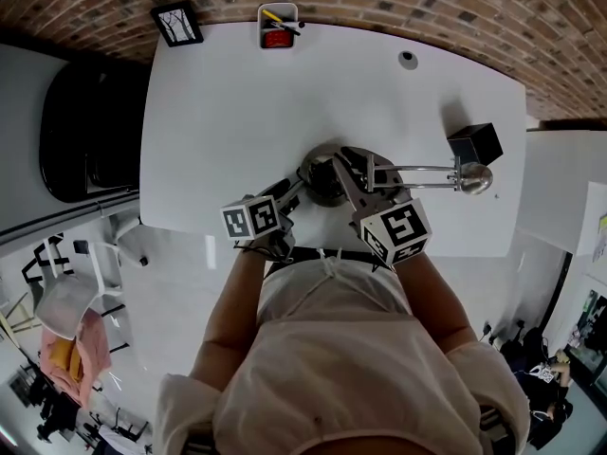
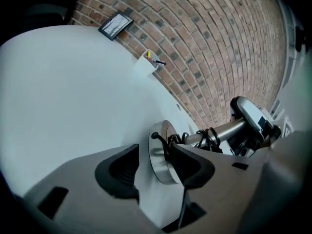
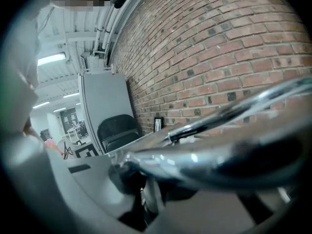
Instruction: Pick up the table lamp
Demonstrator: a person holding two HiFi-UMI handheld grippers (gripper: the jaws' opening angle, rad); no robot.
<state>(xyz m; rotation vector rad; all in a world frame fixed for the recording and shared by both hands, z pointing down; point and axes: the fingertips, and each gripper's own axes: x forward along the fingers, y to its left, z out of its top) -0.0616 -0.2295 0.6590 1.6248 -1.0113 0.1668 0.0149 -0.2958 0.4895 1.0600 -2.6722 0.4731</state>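
Note:
The table lamp lies low on the white table [image 1: 218, 121]: a round metal base [image 1: 321, 171], a chrome arm [image 1: 422, 169] running right, and a rounded head [image 1: 474, 178]. My left gripper [image 1: 292, 195] is at the base's near-left side. In the left gripper view the base [image 2: 155, 145], with a black cord on it, stands edge-on between the spread jaws of this gripper [image 2: 161, 156], which is open. My right gripper [image 1: 365, 186] is shut on the lamp's arm; the chrome tube [image 3: 219, 162] crosses its jaws [image 3: 146, 179], blurred and very close.
At the table's far edge, against the brick wall, stand a white pen holder [image 1: 278, 25] and a small picture frame [image 1: 177, 23]. A black cube [image 1: 475, 143] sits just beyond the lamp head. A black chair [image 1: 81, 131] is left of the table.

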